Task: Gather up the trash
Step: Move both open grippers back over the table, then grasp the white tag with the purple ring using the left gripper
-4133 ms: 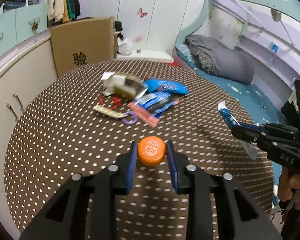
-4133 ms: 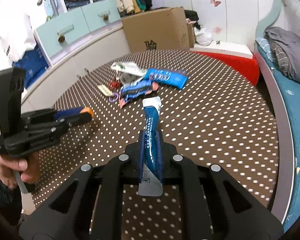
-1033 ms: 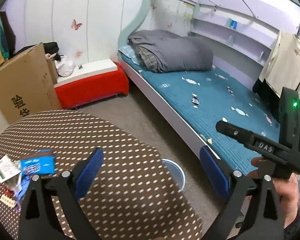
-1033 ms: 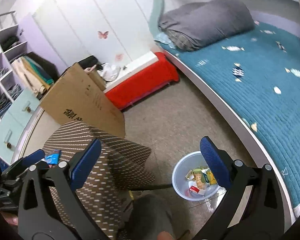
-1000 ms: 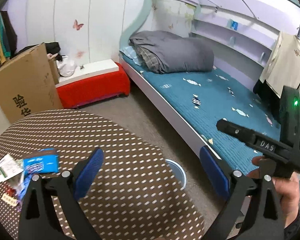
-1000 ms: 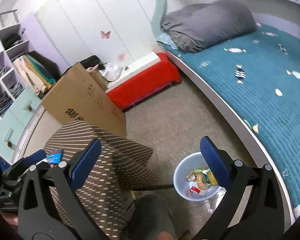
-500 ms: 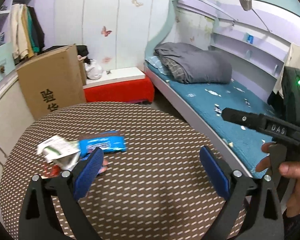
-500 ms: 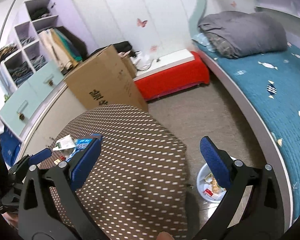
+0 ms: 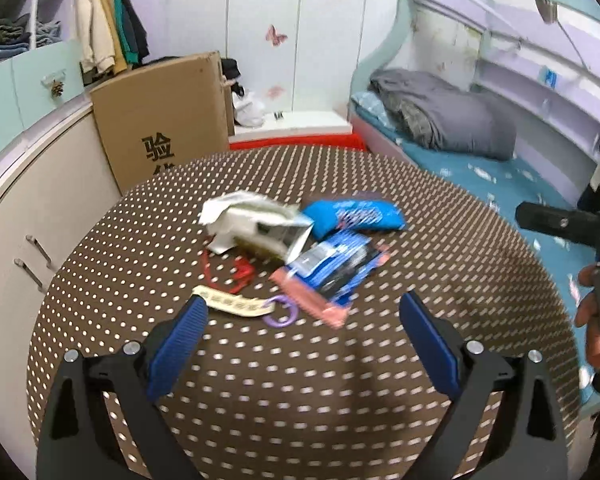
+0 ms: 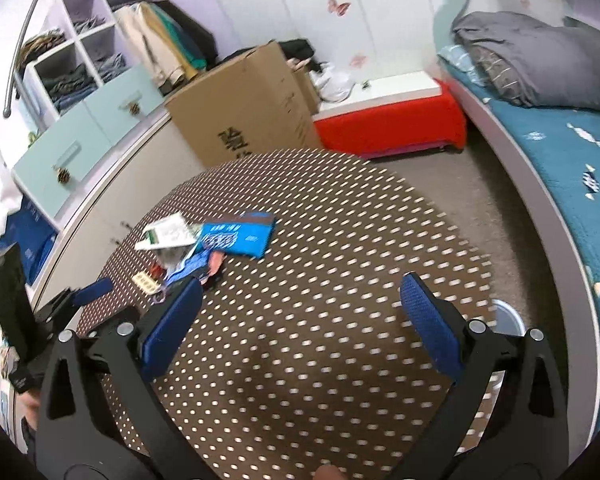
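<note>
Dotted brown bench [image 9: 260, 380] by the bed [image 10: 560, 152] — wrapper pile [image 9: 300, 248] blurred, bin [image 10: 510, 320] mostly hidden. Left tongs [image 9: 304, 336] and right tongs [image 10: 300, 320] both wide, empty.

The cardboard box [image 9: 162, 120] bears the black character 验 above a second one half hidden by the desk [image 9: 300, 392].
</note>
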